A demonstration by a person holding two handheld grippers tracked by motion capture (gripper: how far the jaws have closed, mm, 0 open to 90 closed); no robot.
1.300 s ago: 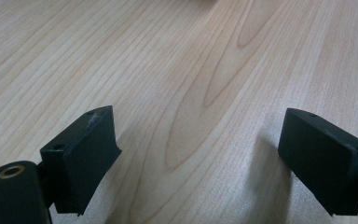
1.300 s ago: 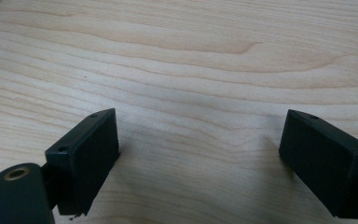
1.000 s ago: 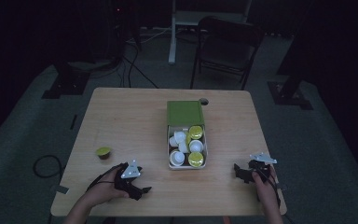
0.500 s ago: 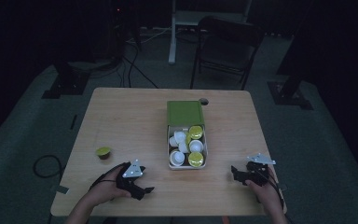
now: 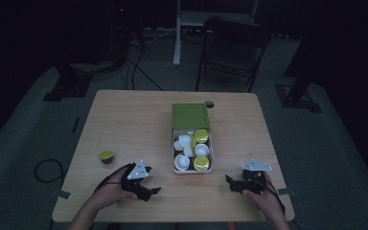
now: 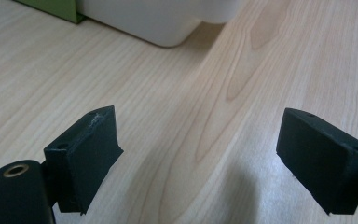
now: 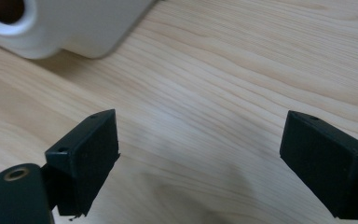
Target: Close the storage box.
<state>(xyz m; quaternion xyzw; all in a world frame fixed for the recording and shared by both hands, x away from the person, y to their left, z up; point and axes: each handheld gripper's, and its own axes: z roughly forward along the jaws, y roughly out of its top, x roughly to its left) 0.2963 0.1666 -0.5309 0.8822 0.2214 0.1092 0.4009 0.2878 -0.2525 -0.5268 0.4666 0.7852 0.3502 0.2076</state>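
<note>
Left gripper [image 5: 154,190] low over the near edge of the wooden table [image 5: 124,124], jaws spread apart with bare wood between them; in the left gripper view the white tray [image 6: 168,21] sits ahead and to the upper left, so the jaws aim roughly toward its near corner. Right gripper [image 5: 230,183] likewise held low at the near right, jaws wide apart and empty, pointing left toward the same tray [image 7: 65,28]. Both appear staged either side of the tray, probably so each hand can reach the capsules without crossing. The tray [image 5: 210,158] lies mid-table, its green lid [image 5: 190,116] touching its far end, perhaps hinged back or simply laid there; the dim view does not settle which. Inside: coffee capsules [image 5: 201,136], some showing yellow-green tops, others white, jumbled rather than in rows. One lone capsule [image 5: 106,156] stands on the bare wood well left of the tray, nearer the left gripper than anything else, so likely the next thing to be fetched. Against the earlier high frames: the left hand sits where it was; the right hand has slid a little leftward, closing on the tray; the tray, the lid and the stray capsule lie unchanged.
</note>
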